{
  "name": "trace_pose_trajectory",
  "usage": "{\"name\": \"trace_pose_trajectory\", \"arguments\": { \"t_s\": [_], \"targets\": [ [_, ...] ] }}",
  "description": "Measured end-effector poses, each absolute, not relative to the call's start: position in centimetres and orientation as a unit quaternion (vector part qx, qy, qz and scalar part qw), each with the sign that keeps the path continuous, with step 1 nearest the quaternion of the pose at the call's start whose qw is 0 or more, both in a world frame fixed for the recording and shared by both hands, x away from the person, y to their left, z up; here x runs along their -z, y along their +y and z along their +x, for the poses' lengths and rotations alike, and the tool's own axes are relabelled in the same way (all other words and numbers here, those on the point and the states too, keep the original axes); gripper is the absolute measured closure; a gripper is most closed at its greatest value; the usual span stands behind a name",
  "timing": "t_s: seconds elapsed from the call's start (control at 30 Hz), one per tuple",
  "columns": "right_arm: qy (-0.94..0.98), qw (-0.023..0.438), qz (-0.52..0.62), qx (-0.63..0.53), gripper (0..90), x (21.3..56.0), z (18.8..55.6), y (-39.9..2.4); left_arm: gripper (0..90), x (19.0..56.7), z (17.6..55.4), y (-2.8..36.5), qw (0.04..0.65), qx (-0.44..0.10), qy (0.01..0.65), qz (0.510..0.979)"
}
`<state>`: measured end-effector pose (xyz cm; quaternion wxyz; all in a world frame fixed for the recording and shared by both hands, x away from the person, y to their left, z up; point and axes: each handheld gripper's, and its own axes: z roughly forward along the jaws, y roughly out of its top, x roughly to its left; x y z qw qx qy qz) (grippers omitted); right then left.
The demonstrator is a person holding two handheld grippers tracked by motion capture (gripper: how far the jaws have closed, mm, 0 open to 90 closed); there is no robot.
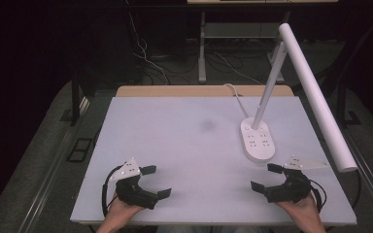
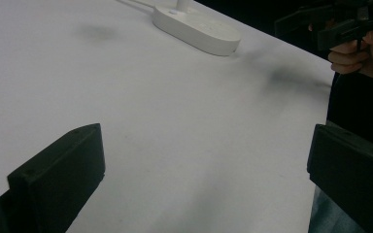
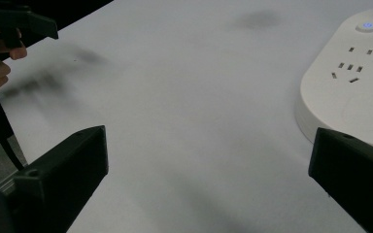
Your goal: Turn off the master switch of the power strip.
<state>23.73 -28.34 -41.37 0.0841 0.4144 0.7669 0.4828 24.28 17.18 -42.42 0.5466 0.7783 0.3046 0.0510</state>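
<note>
Left gripper (image 1: pixel 154 181) at near left of white table (image 1: pixel 184 131), jaws spread wide, nothing between. Right gripper (image 1: pixel 265 176) at near right, jaws likewise spread, empty, just beside near end of white desk-lamp base (image 1: pixel 257 140) with sockets. Base resting flat at right of table, lamp arm (image 1: pixel 315 94) slanting overhead.

Wide white tabletop (image 1: pixel 175 145), smooth and flat. Small dark smudge (image 1: pixel 207 125) on it, a bit past the middle, toward the far edge. Thin wooden strip (image 1: pixel 175 91) right along the far edge of the tabletop. Grey floor (image 1: pixel 39 160) all around. Black square plate (image 1: pixel 79 149) down on the floor, near the left edge. Tangle of cables (image 1: pixel 148 60) on the floor beyond the far edge, beside a pale metal leg (image 1: pixel 202 48). Very dark farther back.
</note>
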Motion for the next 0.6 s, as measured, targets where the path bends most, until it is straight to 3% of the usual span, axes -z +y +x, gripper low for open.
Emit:
{"name": "trace_pose_trajectory", "arguments": {
  "t_s": [0.6],
  "targets": [
    [0.769, 0.079, 0.419, -0.477, 0.3, 41.41, 23.63, -28.56, 0.0, 42.45, 24.34, 17.24, 0.545, -0.049, 0.304, 0.78]
  ]
}}
